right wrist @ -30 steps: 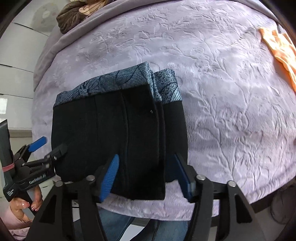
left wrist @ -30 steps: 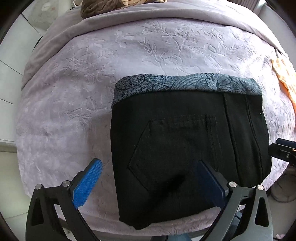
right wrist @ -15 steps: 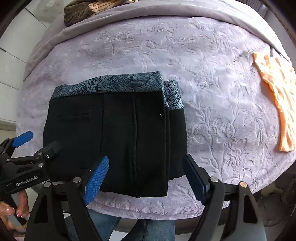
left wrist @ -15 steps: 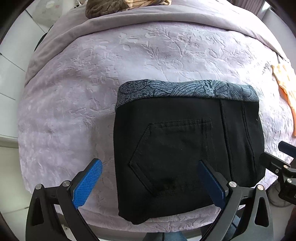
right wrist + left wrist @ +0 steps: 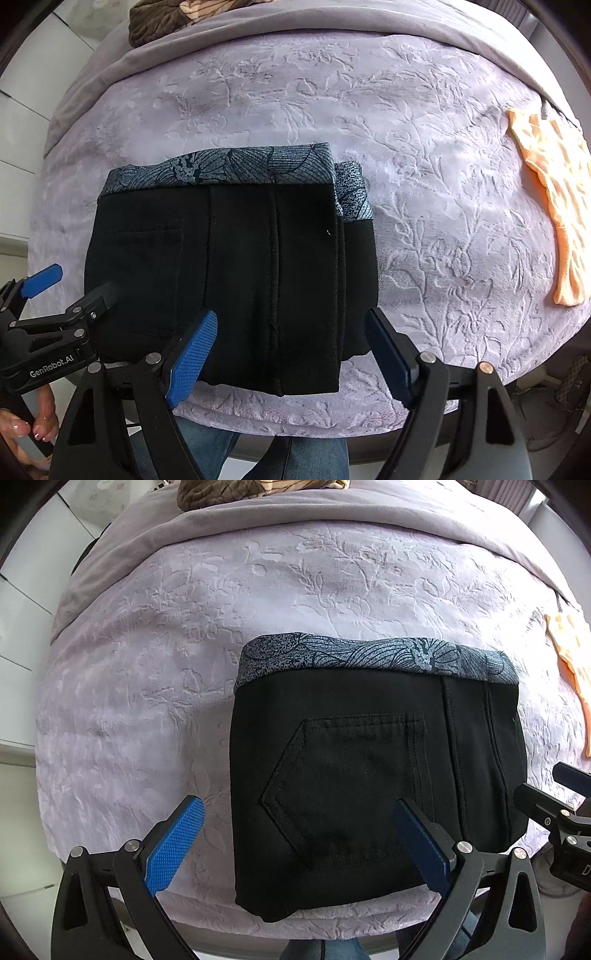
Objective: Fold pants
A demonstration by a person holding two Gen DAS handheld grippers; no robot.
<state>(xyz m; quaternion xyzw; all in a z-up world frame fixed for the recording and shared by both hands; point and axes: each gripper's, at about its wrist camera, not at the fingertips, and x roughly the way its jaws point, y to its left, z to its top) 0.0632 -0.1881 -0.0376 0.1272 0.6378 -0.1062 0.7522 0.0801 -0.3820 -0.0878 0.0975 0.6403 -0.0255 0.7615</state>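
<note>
since the black pants (image 5: 373,786) already lie as a compact folded block near the front edge of the bed (image 5: 155,686), with the patterned grey waistband along the far side and a back pocket facing up, what seems left is only tidying, so i'd judge the fold all but finished. the left hand-held gripper (image 5: 295,845) hovers above the near left part of the block with its blue pads spread wide and nothing between them; the right hand-held gripper (image 5: 291,354) hangs over the near right part, equally spread and empty. to finish well, i'd square off the right side, where an under layer peeks out past the top layer, and press flat without dragging, because the plush cover may grip the cloth and pull the layers askew. the bed wears a lilac embossed blanket with a leafy pattern; an orange garment (image 5: 554,206) lies well apart at the right edge, and a brown bundle (image 5: 166,18) sits at the far end. pale walls stand to the left.
</note>
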